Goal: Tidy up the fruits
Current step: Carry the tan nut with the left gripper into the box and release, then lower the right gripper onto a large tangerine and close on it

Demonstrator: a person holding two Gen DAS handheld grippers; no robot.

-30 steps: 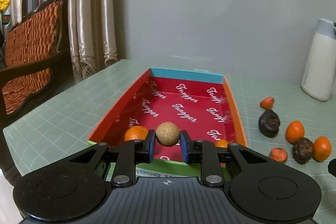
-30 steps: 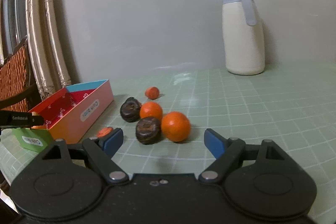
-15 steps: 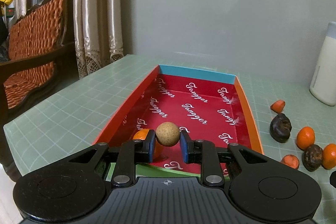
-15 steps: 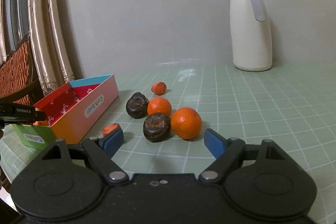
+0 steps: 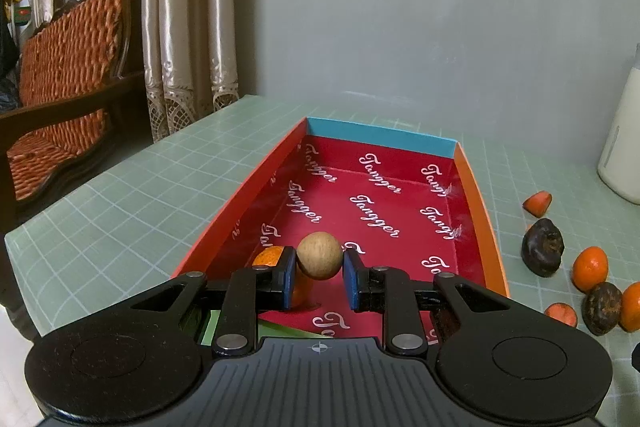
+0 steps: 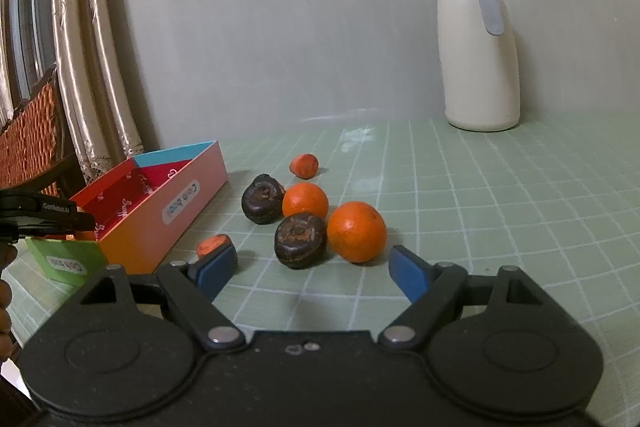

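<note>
One small tan round fruit point(image 5: 319, 255) is sitting pinched in the left gripper point(image 5: 319, 269), hanging above the red box point(image 5: 472, 195) near an orange point(image 5: 269, 255); lower before releasing. The right gripper point(image 6: 308, 269) is gaping wide, empty.

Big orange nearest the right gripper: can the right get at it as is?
Probably yes. The right gripper is open and empty, and the big orange lies just ahead of its fingertips. The dark fruit touching the orange's left side may crowd the left finger.
</note>
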